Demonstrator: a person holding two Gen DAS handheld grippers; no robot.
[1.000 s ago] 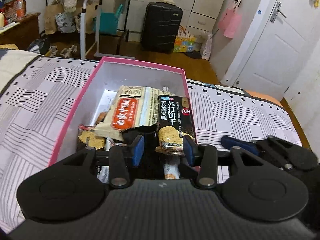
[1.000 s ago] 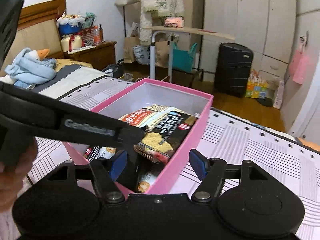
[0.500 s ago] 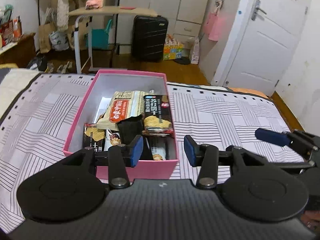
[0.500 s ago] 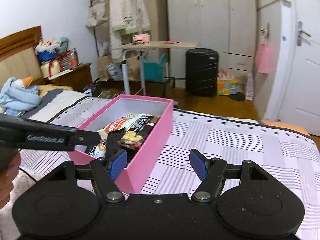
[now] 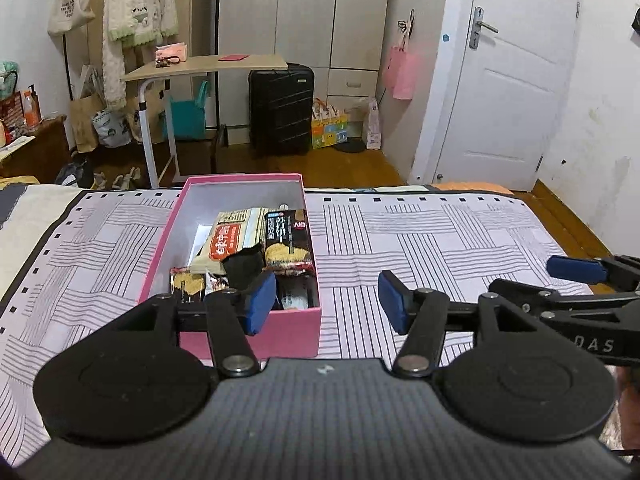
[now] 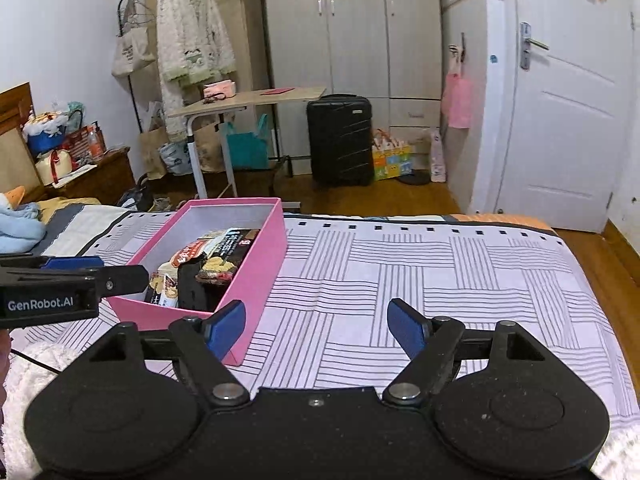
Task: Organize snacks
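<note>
An open pink cardboard box rests on the striped bedspread of the bed, holding the snack packets: a beige packet with a red label beside a black cracker packet. Left tongs, jaws spread and empty, hover at the box's near end. Right tongs, likewise spread and empty, hang over bare bedspread right of the box.

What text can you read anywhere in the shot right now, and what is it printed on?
"GenRobot.AI": side of the left gripper, seen from the right wrist.
"DAS": side of the right gripper; the lettering is partly cut off.
"NB": black cracker packet in the pink box.
Chinese lettering on that packet and on the beige packet: too blurred to read.
</note>
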